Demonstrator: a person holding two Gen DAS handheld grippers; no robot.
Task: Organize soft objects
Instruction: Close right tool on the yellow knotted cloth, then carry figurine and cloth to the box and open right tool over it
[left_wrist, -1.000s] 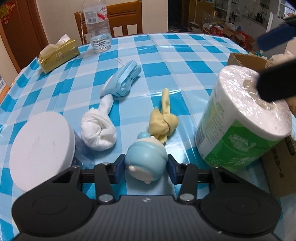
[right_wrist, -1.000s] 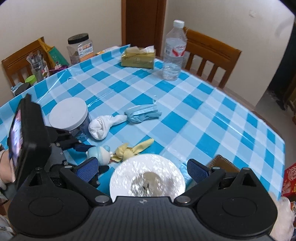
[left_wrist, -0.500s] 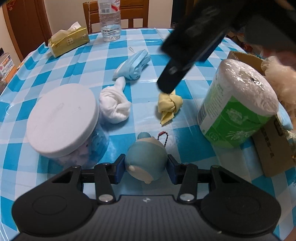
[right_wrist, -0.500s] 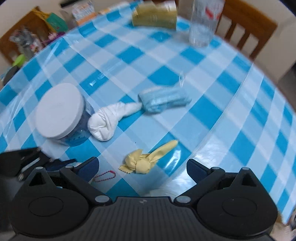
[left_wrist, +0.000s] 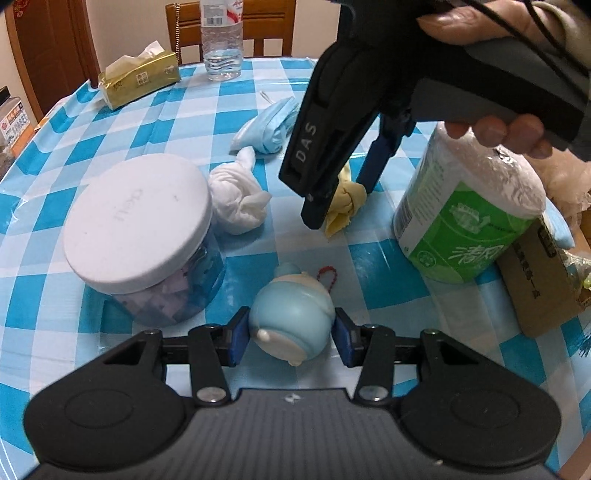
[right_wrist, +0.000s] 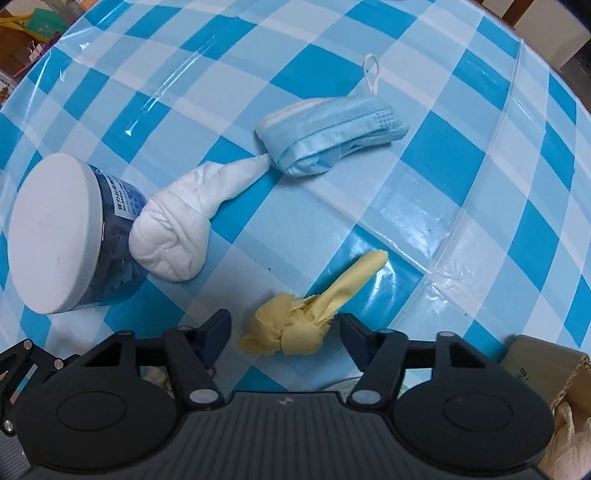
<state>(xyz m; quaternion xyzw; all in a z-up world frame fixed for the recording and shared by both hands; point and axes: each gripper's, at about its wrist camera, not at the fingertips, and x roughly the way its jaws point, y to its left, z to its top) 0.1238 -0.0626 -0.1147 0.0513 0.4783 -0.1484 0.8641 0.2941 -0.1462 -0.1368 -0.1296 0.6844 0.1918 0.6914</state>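
My left gripper is shut on a round blue and white squishy toy with a red bead chain, held just above the checked tablecloth. My right gripper is open, its jaws standing either side of a knotted yellow cloth without touching it; the cloth also shows in the left wrist view. A knotted white cloth lies to the left and a folded blue face mask lies beyond it.
A clear jar with a white lid stands at the left. A wrapped paper roll and a cardboard box stand at the right. A tissue pack and a water bottle stand at the far edge.
My right gripper has dropped from above the paper roll down to the yellow cloth and now straddles it. My left gripper has pulled back a little with the toy.
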